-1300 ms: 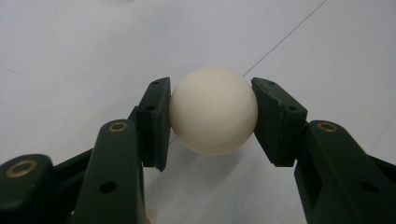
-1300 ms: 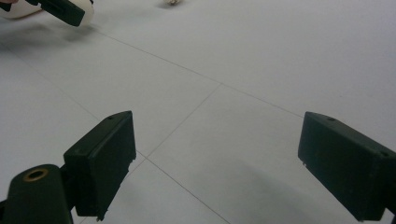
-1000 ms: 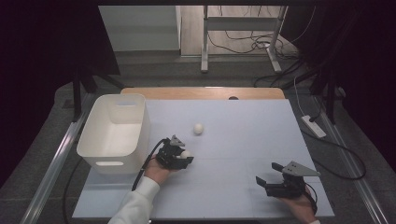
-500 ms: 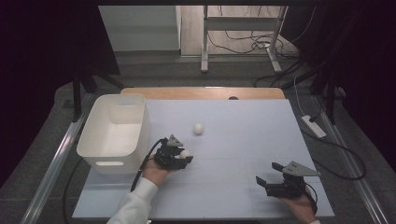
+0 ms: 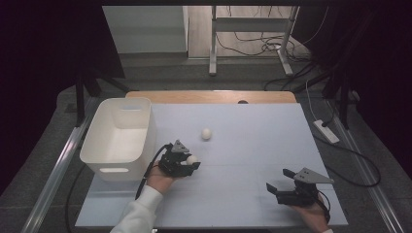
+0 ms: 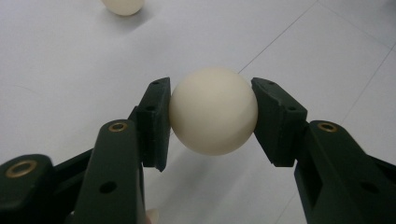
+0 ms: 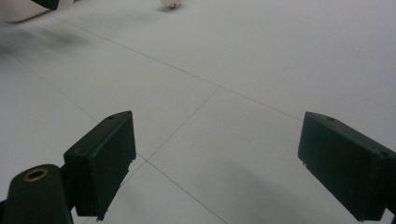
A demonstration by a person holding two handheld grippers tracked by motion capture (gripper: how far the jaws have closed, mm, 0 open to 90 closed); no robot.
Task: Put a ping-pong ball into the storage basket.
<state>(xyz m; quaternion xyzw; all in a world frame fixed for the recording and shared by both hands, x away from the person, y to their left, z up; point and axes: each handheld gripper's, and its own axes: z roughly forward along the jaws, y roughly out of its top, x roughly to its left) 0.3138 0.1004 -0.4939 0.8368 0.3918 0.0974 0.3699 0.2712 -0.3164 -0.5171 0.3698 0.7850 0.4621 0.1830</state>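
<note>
Left of my left tool sits the white bin; that tool's pads clamp the cream ball, just off the desk. I'd keep the squeeze steady, lift over the rim, then release. Second ball lies ahead. Right tool gapes wide, empty, parked.

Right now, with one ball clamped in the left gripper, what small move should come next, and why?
Probably lift the left gripper and carry it left over the white bin. Its pads press both sides of the cream ball, the bin stands open just beside it, and a second ball waits on the table.
</note>
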